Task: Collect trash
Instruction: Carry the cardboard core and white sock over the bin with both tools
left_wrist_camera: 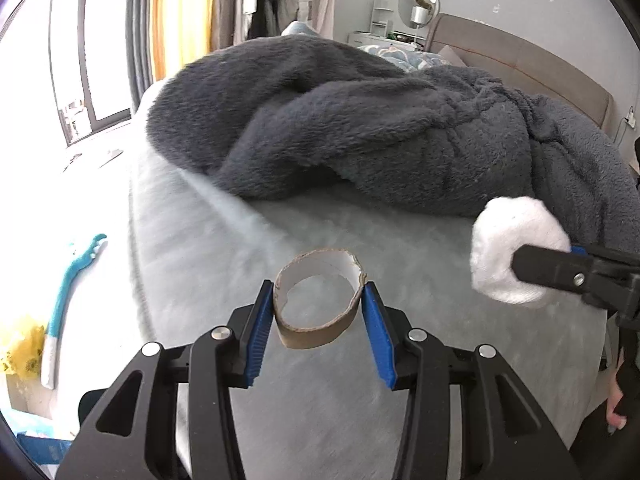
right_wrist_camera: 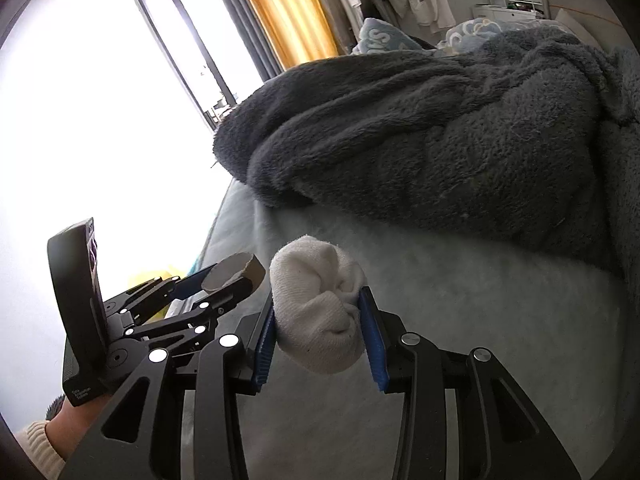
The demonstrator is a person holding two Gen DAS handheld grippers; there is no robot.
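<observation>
My left gripper (left_wrist_camera: pixel 319 300) is shut on a torn cardboard tube ring (left_wrist_camera: pixel 320 298), brown outside and white inside, and holds it above the pale grey bed (left_wrist_camera: pixel 420 360). My right gripper (right_wrist_camera: pixel 318 312) is shut on a balled white sock (right_wrist_camera: pixel 318 312) and holds it over the same bed. In the left wrist view the sock (left_wrist_camera: pixel 516 248) and the right gripper (left_wrist_camera: pixel 516 268) are at the right. In the right wrist view the left gripper (right_wrist_camera: pixel 224 276) with the cardboard ring (right_wrist_camera: pixel 234 270) is at the left.
A heaped dark grey fleece blanket (left_wrist_camera: pixel 360 120) covers the far half of the bed. Beyond the bed's left edge lie a teal and white brush (left_wrist_camera: pixel 68 296) and something yellow (left_wrist_camera: pixel 22 344). A window and orange curtain (right_wrist_camera: pixel 280 8) stand behind. A headboard (left_wrist_camera: pixel 520 60) is at the far right.
</observation>
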